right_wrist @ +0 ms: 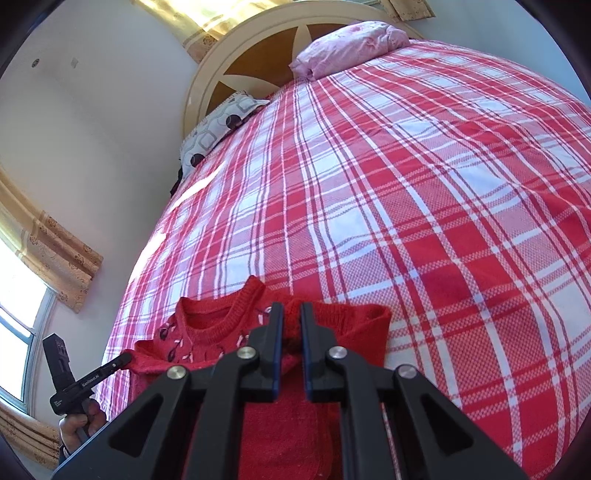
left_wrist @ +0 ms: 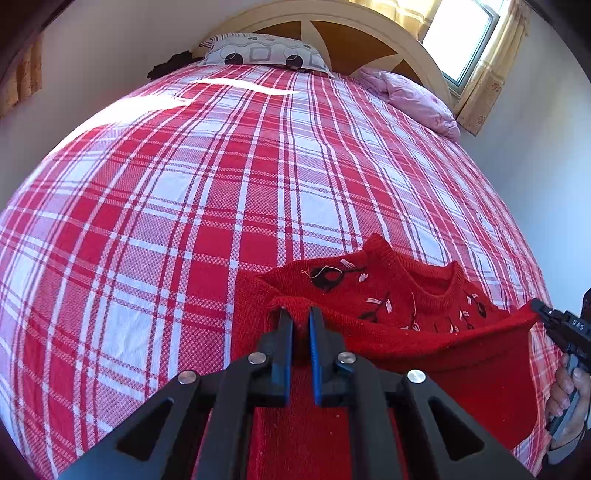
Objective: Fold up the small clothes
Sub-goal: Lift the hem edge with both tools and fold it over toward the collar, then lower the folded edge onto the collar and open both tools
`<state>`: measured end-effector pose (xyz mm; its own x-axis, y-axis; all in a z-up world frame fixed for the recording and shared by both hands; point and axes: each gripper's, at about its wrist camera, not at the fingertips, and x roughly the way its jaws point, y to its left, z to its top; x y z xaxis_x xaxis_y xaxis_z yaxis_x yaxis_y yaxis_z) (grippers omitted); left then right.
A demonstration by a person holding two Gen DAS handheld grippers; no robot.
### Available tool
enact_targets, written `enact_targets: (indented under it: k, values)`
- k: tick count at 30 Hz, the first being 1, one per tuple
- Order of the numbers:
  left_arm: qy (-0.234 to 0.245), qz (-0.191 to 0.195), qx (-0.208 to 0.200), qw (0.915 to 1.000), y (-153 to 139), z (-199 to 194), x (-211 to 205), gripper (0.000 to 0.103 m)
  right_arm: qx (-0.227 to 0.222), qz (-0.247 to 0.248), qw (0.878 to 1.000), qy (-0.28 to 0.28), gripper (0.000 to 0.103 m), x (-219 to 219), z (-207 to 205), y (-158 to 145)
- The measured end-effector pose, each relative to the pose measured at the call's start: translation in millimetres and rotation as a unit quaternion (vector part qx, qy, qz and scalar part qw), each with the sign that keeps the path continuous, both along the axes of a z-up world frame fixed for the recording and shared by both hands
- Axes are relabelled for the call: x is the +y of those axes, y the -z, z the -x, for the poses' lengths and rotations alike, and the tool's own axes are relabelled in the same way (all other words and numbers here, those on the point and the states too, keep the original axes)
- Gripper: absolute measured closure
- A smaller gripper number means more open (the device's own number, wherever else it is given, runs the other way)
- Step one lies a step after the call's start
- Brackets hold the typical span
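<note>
A small red knitted sweater (left_wrist: 388, 295) with black and white embroidery near its round collar lies on the near part of the bed. My left gripper (left_wrist: 298, 314) is shut on a bunched edge of the sweater and lifts it a little. In the left wrist view my right gripper (left_wrist: 543, 310) pinches the sweater's other edge at the far right. In the right wrist view my right gripper (right_wrist: 291, 314) is shut on the sweater (right_wrist: 207, 325), and my left gripper (right_wrist: 125, 360) grips its far-left edge. The held edge is stretched between the two grippers.
The bed carries a red and white plaid cover (left_wrist: 221, 184). A grey patterned pillow (left_wrist: 262, 51) and a pink bundle (left_wrist: 413, 96) lie by the cream headboard (left_wrist: 417, 44). A window (left_wrist: 465, 33) with yellow curtains is at the right; white walls flank the bed.
</note>
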<state>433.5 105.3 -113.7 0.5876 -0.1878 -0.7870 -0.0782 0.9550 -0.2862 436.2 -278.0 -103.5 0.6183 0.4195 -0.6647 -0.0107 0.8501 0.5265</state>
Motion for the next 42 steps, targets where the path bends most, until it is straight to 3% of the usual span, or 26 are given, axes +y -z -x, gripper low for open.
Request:
enact_targets:
  k: [12,16,20,25,29,34,37,42]
  values:
    - [0.002,0.04,0.025,0.9989,10,-18,7,0.094,0.042,0.035,0.998,-0.001,0.091,1,-28,28]
    - [-0.007,0.06,0.046,0.9971,11,-23,15,0.093,0.053,0.018,0.998,0.009,0.088,-4,-39,32]
    - [-0.037,0.075,0.032,0.996,3,-22,32,0.092,0.041,0.003,0.999,0.028,0.087,-13,-41,28]
    - [-0.083,0.08,0.021,0.9931,-2,-19,54,0.092,0.004,0.002,0.999,0.032,0.068,-16,-29,15]
    - [-0.072,0.057,0.026,0.9954,0,-3,46,0.092,-0.006,0.01,1.0,0.017,0.063,-6,-19,7]
    - [-0.042,0.025,0.008,0.9988,0,25,18,0.092,-0.002,0.039,0.998,-0.049,0.059,31,4,4]
    - [-0.016,-0.01,0.013,0.9997,5,31,-6,0.092,0.03,0.05,0.992,-0.116,0.057,65,5,13]
    - [-0.019,-0.046,0.023,0.9985,24,32,-15,0.092,0.074,0.072,0.988,-0.112,0.053,82,-14,38]
